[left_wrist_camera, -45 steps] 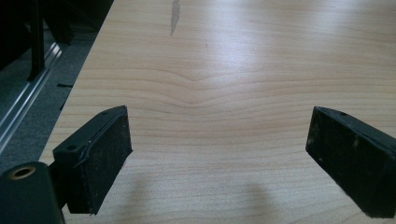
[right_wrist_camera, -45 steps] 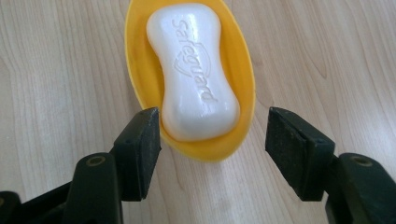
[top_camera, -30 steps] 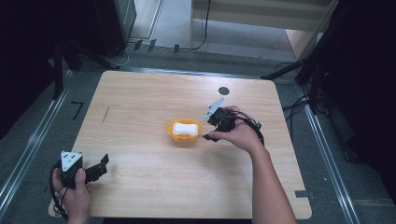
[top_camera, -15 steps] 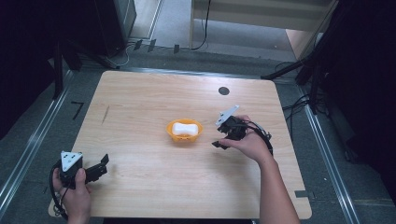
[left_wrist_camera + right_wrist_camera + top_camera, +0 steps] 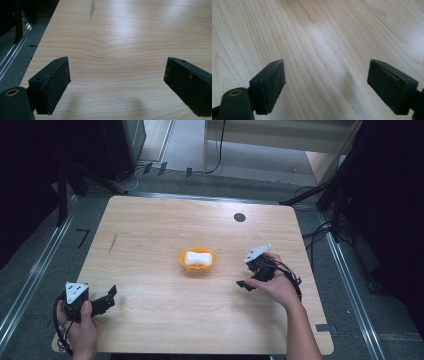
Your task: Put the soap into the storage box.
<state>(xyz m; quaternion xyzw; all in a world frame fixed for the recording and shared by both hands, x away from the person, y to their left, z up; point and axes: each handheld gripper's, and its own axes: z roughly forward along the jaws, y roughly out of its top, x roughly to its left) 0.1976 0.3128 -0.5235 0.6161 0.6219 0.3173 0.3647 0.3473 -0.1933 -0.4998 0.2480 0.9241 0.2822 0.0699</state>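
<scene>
Left gripper (image 5: 102,302) — near left corner of the bench (image 5: 150,230), held in a hand (image 5: 80,332); jaws wide apart, nothing between them, bare wood showing past the pads in the left gripper view (image 5: 117,82)

Right gripper (image 5: 250,281) — right side of the bench, held in a hand (image 5: 277,287), grey three-cornered plate on top; jaws have just been opening and stand wide, nothing between them, plain wood grain under them in the right gripper view (image 5: 325,85)

Orange bowl (image 5: 198,260) — middle of the bench, upright, a little way left of the right gripper and clear of it, well apart from the left gripper

White block (image 5: 196,258) — lying inside the orange bowl

Black round mark (image 5: 239,217) — far right part of the bench top
</scene>
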